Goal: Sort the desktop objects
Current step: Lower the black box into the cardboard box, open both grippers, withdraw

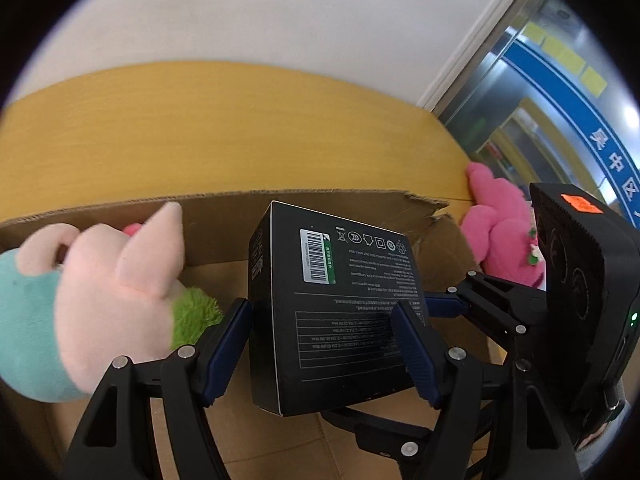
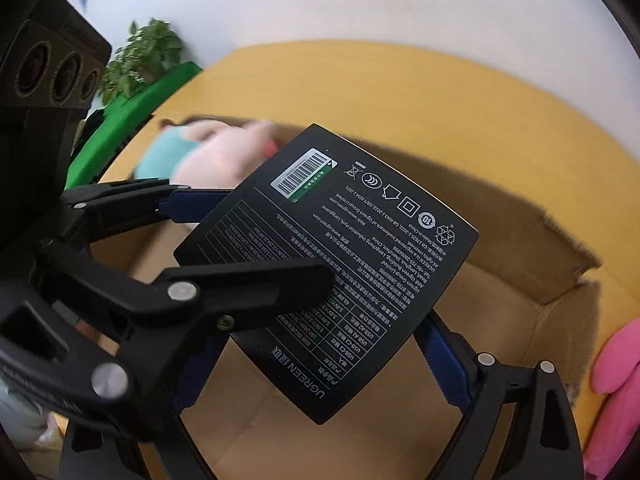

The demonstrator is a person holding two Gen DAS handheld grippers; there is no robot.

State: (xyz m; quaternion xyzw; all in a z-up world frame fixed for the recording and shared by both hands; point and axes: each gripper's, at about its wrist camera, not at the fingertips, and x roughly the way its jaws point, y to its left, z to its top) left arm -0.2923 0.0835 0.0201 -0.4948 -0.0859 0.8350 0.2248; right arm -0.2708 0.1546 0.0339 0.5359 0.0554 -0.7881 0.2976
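A black box [image 1: 332, 308], printed with a barcode sticker and white text, hangs above the open cardboard carton [image 1: 320, 208] that sits on the yellow table [image 1: 224, 128]. In the left wrist view the left gripper [image 1: 324, 344] has its blue-padded fingers [image 1: 228, 348] pressed against the box's two side faces, so its jaws are clamped on the box. The right gripper [image 1: 460, 304] reaches in from the right, with one blue finger touching the box's right edge.

In the right wrist view the box [image 2: 336, 276] lies tilted across the frame, printed face up. The right gripper [image 2: 320, 368] has a blue finger [image 2: 444, 364] against the box's near right edge and the other under its near left edge; the jaws look clamped on the box. The left gripper [image 2: 256, 236] comes in from the left, one black finger lying over the printed face.

Inside the carton's left end sits a pale pink and teal plush toy [image 1: 92, 300] with a green tuft. A bright pink plush [image 1: 504, 236] lies on the table just outside the carton's torn right corner. A potted plant [image 2: 140, 60] stands far left
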